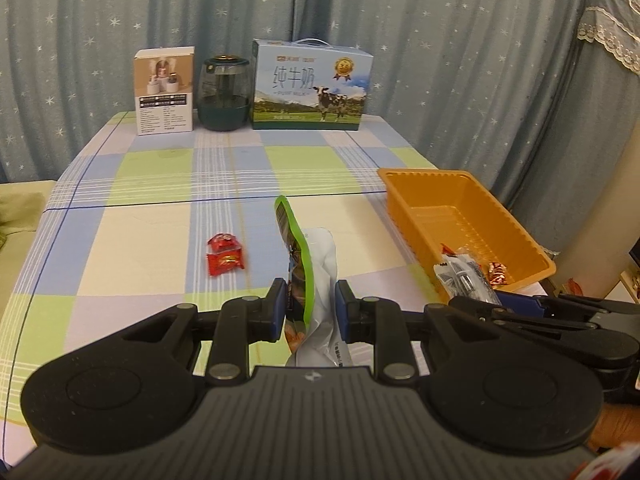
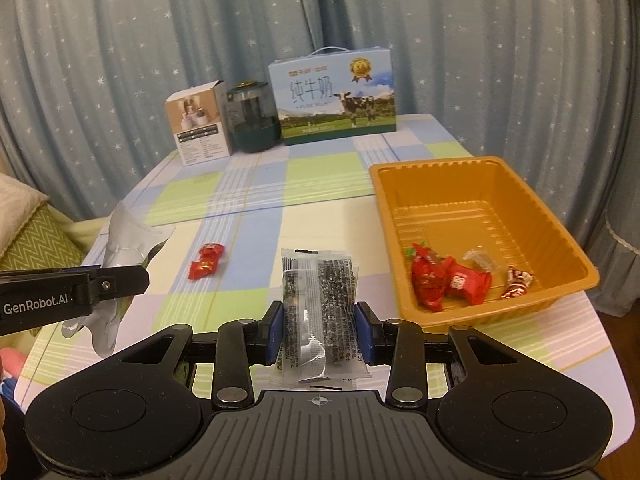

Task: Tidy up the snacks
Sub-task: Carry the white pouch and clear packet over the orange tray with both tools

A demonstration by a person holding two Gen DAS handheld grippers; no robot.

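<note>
Right wrist view has your right gripper (image 2: 320, 332) pinching a clear sesame bar pack (image 2: 318, 312) across its width, held above the table just left of the orange tray (image 2: 560, 240), which already has red candies (image 2: 444, 278) in it. That pack looks light and fairly stiff, but the film is slick, so keep the pads on the bar, not the crimped ends. Your left gripper (image 1: 310, 306) is clamped on a green-edged pouch (image 1: 298, 264) low down; it's floppy and nearly empty-looking, so expect it to droop. Two red candies (image 1: 224, 256) sit loose on the cloth: tiny, crinkly, grab them by the body.
</note>
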